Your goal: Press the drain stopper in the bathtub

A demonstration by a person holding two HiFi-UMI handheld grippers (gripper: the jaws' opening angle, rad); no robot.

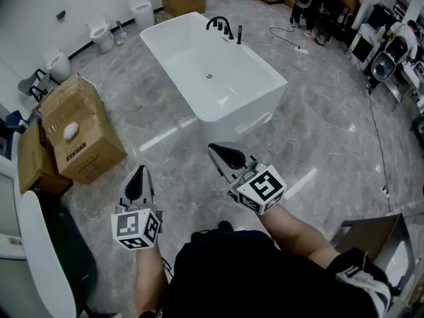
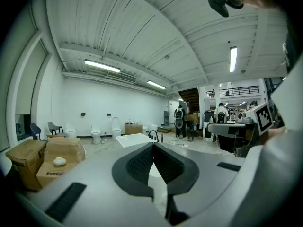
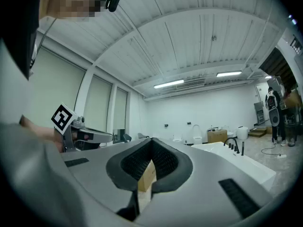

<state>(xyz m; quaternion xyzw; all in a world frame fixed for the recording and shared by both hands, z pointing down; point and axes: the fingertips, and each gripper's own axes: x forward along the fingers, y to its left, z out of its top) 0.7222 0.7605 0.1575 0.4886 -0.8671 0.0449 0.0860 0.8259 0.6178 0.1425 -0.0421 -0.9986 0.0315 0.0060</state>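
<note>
White bathtub (image 1: 235, 114) far ahead on the floor (image 1: 318, 131), long axis far-left to near-right. Right gripper (image 1: 222, 154) pressed together, empty, nearer its near end; left gripper (image 1: 140, 176) likewise closed, further left. Drain stopper (image 1: 209, 76) mid-basin, well beyond both.

The left tongs (image 1: 140, 171) and right tongs (image 1: 215, 150) are grey, tapering shells lined with black ribbed pads (image 2: 142, 162). Each carries a white cube (image 1: 137, 226) printed with black square markers. The person wears a black top (image 1: 245, 277), seemingly short-sleeved.
</note>
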